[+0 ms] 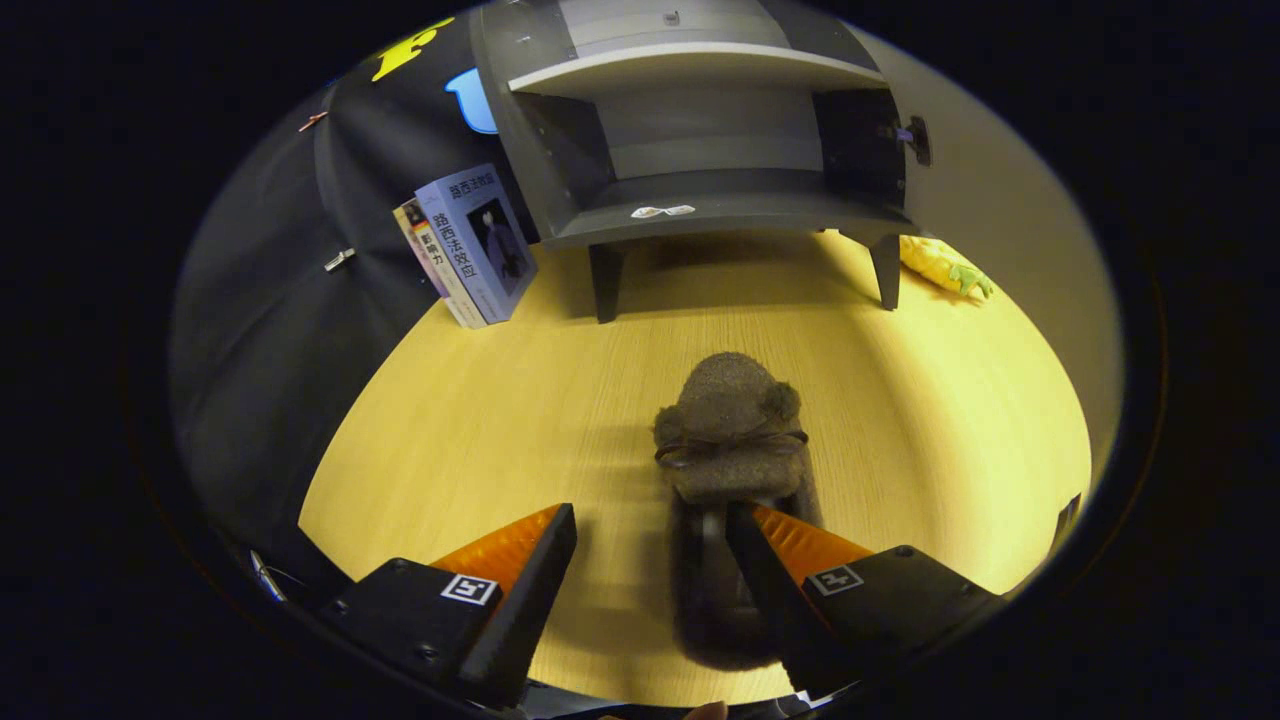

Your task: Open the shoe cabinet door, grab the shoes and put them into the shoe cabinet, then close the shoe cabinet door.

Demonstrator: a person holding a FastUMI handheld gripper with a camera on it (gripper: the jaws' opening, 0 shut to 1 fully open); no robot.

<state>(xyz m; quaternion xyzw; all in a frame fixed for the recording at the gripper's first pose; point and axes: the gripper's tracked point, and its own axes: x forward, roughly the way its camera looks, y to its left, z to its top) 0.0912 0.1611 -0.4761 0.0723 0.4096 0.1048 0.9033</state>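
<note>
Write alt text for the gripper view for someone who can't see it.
The tool is open over a wooden floor, its right finger dipped into the opening of a fuzzy grey slipper. Beyond stands a grey shoe cabinet with its door open, books leaning beside it.

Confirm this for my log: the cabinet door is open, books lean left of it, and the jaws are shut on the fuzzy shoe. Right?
Not quite. In the gripper view the gripper is open; only one finger reaches into the shoe. The cabinet stands open, with books left of it.
</note>
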